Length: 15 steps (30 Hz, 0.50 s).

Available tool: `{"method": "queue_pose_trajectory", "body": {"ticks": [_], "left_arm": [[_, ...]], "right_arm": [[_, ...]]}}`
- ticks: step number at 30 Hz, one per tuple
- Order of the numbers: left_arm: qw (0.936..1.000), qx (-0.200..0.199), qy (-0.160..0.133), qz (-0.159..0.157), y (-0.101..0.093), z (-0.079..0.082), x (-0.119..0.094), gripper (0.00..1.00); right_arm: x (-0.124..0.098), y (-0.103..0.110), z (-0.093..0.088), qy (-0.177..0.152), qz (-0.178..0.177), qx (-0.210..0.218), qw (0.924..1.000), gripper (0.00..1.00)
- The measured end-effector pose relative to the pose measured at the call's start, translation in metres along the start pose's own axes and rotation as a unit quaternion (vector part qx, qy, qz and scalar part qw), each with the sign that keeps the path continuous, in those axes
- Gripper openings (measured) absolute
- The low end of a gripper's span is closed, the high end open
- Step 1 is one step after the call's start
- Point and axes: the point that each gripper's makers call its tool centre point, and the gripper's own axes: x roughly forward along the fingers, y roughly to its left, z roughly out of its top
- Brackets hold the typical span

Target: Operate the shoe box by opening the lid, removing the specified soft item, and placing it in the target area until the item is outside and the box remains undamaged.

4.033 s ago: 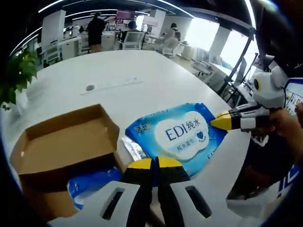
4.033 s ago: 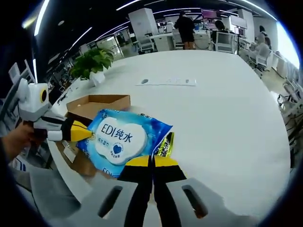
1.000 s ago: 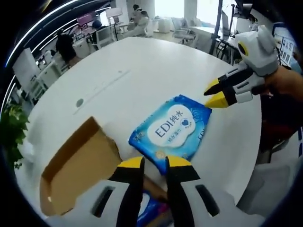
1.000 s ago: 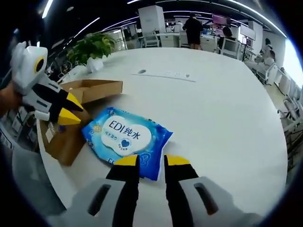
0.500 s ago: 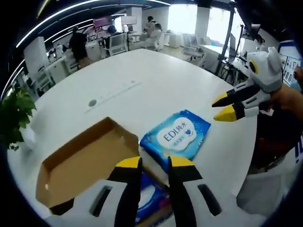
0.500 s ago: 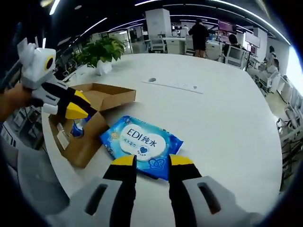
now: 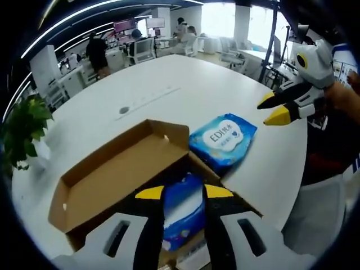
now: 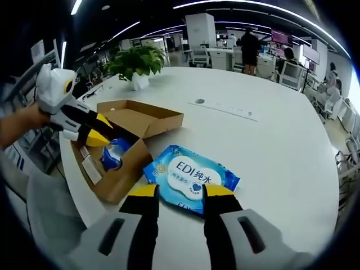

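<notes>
Showing the placing step near its end: the wipes pack (image 8: pixel 192 179) lies flat on the white table (image 8: pixel 281 146), outside the box (image 8: pixel 121 169) and just beside its near wall. In the left gripper view the same pack (image 7: pixel 223 136) rests past the box corner. The lid (image 7: pixel 112 174) stands folded back, and the box looks whole, with no visible tear or crush.

Right hand-held gripper (image 8: pixel 178 192): released, jaws apart, hovering above the near edge of the pack without gripping it. Left hand-held gripper (image 7: pixel 183 193): also released, jaws apart, held over the open box, holding nothing. Between its jaws a second blue pack (image 7: pixel 183 216) sits inside the box; in the right gripper view that pack (image 8: pixel 114 153) shows under the left gripper's yellow tips (image 8: pixel 97 135). Whether it is another wipes pack is hard to read at this size.

Next move, as judged: if the pack on the table was the item asked for, both grippers need only draw clear of the box walls. If the second pack is also wanted, the left jaws must descend straight and pinch its soft wrapper.
</notes>
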Motion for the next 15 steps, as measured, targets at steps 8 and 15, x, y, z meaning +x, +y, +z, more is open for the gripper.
{"method": "queue_pose_trajectory", "body": {"ticks": [8, 15], "left_arm": [[1.0000, 0.001, 0.008, -0.002, 0.009, -0.022, -0.007, 0.25], [0.9998, 0.007, 0.008, -0.018, 0.007, -0.036, -0.007, 0.26]], "right_arm": [[0.011, 0.024, 0.011, -0.003, 0.027, -0.023, 0.9994, 0.28], [0.025, 0.044, 0.021, -0.004, 0.052, -0.045, 0.9976, 0.27]]}}
